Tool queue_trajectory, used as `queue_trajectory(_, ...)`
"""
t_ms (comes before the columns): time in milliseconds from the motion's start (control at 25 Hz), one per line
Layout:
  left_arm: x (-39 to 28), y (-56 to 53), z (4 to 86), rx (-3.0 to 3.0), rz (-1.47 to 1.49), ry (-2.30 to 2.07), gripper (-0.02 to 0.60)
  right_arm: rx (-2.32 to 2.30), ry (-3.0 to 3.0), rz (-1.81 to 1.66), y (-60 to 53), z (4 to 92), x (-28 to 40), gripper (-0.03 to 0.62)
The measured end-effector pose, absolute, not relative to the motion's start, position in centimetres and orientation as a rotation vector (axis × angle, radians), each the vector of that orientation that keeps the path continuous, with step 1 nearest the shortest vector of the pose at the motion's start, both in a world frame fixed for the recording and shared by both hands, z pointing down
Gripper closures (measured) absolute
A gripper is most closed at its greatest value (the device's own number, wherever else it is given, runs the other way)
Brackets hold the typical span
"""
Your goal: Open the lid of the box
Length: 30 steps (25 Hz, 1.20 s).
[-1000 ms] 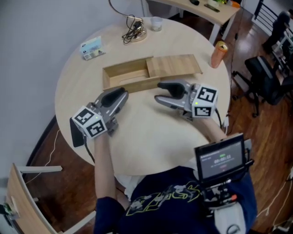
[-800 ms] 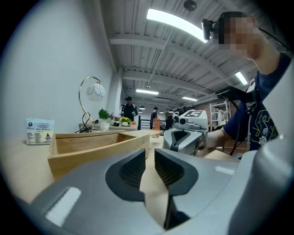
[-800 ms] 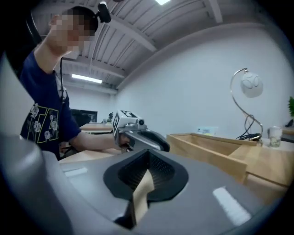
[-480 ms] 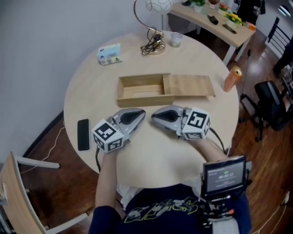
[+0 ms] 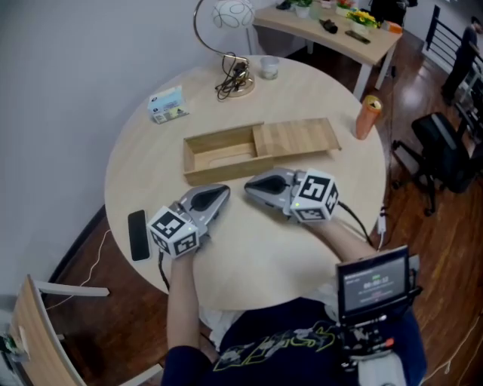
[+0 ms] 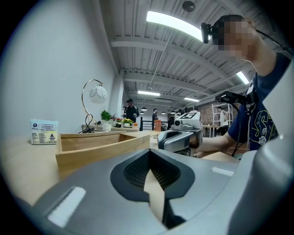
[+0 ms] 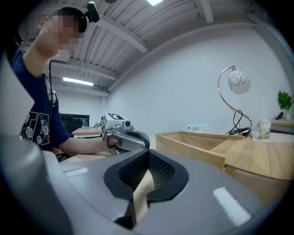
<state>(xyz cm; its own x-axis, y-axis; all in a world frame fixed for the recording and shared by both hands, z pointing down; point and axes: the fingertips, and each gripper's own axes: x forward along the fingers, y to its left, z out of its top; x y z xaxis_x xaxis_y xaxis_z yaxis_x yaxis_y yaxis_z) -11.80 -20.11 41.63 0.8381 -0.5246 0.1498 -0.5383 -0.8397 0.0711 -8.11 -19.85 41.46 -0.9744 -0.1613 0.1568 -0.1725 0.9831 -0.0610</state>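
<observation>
The wooden box [image 5: 219,157] lies across the middle of the round table [image 5: 249,252]. Its flat lid [image 5: 296,138] is slid off to the right, so the left half of the box stands uncovered and looks empty. My left gripper [image 5: 221,194] rests shut on the table just in front of the box, holding nothing. My right gripper [image 5: 250,187] lies beside it, also shut and empty, its tips pointing left toward the other. The left gripper view shows the box [image 6: 92,144] and the right gripper [image 6: 179,137]. The right gripper view shows the box [image 7: 197,142], the lid [image 7: 259,160] and the left gripper [image 7: 125,137].
A curved lamp [image 5: 226,22] with a coiled cable, a clear cup [image 5: 269,68] and a small printed carton [image 5: 167,104] stand at the table's far side. An orange can [image 5: 367,117] is near the right rim, a black phone [image 5: 138,234] near the left rim.
Both grippers have drawn back from the box toward the person. The right gripper's jaws, apart one second ago, are now together; the left one's have closed too.
</observation>
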Motion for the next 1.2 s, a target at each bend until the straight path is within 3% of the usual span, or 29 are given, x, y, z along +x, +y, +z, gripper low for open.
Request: queue_trajectory(1200, -11.20, -19.44, 41.65, 2.918, 0.197, -0.794, 0.578, 0.282, -2.972, 0.105, -20.11, 41.71, -7.60, 0.579)
